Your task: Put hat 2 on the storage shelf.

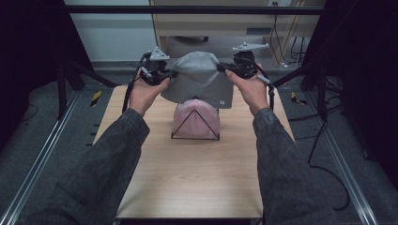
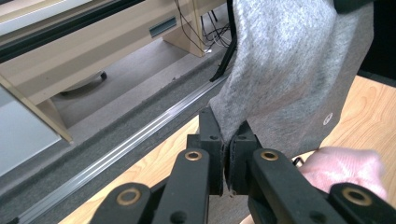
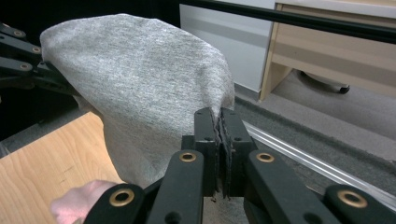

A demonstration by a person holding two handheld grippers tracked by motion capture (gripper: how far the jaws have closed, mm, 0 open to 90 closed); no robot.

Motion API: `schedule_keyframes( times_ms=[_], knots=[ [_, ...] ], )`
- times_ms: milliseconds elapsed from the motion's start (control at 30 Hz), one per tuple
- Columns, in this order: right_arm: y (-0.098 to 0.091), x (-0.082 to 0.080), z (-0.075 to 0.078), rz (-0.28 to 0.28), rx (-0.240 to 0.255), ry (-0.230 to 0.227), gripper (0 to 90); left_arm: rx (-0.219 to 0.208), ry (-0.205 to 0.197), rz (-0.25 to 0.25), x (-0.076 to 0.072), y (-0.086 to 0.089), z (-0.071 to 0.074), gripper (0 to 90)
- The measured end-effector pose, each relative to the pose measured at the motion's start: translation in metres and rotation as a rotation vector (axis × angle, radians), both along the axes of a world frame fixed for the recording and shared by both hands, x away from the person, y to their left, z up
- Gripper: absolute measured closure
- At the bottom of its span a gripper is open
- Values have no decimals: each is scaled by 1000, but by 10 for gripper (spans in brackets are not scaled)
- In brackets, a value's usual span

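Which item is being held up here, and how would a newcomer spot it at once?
Start at the wooden table. Above its far end, two grippers, left and right, hold a grey cloth stretched between them, each shut on one edge. It hangs over a pink cloth draped on a black wire stand; the grey one is off the table and has a small round badge near its lower corner.

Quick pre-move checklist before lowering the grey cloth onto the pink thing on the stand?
1. Left gripper shut on grey cloth: ok.
2. Right gripper shut on the cloth's other edge: ok.
3. Cloth held clear above pink cloth: ok.
4. Cloth centred over wire stand: roughly ok, hangs slightly behind it.
5. Cloth opening faces down: cannot tell.
6. Stand steady on table: cannot tell.
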State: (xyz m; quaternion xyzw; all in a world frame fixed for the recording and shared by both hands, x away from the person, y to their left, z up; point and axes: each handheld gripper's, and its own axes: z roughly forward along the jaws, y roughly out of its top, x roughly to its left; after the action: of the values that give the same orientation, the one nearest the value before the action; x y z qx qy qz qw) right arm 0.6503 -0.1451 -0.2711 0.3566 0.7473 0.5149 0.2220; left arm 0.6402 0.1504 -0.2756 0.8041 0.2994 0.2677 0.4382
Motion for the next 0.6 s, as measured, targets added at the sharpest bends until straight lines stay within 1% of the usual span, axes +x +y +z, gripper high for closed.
schedule_keyframes(
  times_ms=[33, 67, 167, 200, 267, 333, 367, 433, 467, 600],
  knots=[
    [1, -1, -2, 0, 1, 4, 873, -5, 1, 0, -1, 1, -2, 872],
    [2, -1, -5, 0, -3, 3, 873, 6, 6, -1, -1, 2, -4, 872],
    [4, -3, -11, -1, -4, 10, 873, 3, 15, 2, -3, 3, -10, 872],
    [5, -3, -13, -2, -7, 11, 873, -4, 14, 3, -3, 3, -11, 872],
    [6, -3, -15, -3, -7, 17, 873, 3, 21, 0, -4, 4, -14, 872],
    [7, -4, -18, -5, -14, 18, 873, -2, 27, 2, -5, 4, -19, 872],
    [7, -4, -19, -8, -17, 19, 873, 7, 32, -1, -5, 5, -20, 873],
    [9, -4, -24, -11, -21, 27, 873, 3, 37, 2, -5, 6, -25, 873],
    [9, -4, -24, -11, -21, 27, 873, 2, 38, 3, -5, 6, -27, 873],
    [12, -5, -32, -10, -33, 35, 872, 6, 51, 6, -6, 8, -34, 873]
  ],
)
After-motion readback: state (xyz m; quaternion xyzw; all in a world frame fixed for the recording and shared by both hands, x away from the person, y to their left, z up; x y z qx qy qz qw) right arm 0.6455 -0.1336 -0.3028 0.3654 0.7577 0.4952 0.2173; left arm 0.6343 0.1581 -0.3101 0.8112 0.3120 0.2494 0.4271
